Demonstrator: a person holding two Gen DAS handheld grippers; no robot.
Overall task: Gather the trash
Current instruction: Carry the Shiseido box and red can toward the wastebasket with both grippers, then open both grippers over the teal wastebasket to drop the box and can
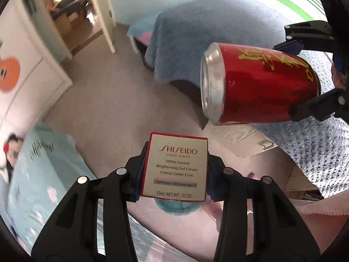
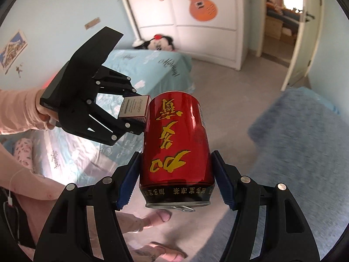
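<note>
You are carrying both pieces of trash in mid-air over the bedroom floor (image 1: 104, 100), and the chief risk is a knock between them. The red can (image 2: 176, 144) and the small cream box (image 1: 175, 163) ride very close together; in the right wrist view the box's corner sits just beside the can's upper wall, and I cannot tell whether they are touching. If either hand swings inward, the box could be levered out of its grip.

The can is the weaker hold. The right gripper (image 2: 176, 179) has its blue pads (image 2: 128, 185) on the round wall near the lid end only, so most of the can sticks out past them. A smooth cylinder held that way could pivot or slide out on a jolt, and it may dribble if anything is left inside; the opening is not clear enough to judge.

The left gripper (image 1: 174, 170) has its fingers set narrow on the two side faces of the box, a flat and fairly secure clamp, though thin card could crush if you squeeze harder.

Both grippers point steeply down and forward. Your left sleeve (image 2: 15, 111) reaches in from the left side, with the left gripper angled across toward the can. No bin shows in either view, so look for the drop point before you lower either item.
</note>
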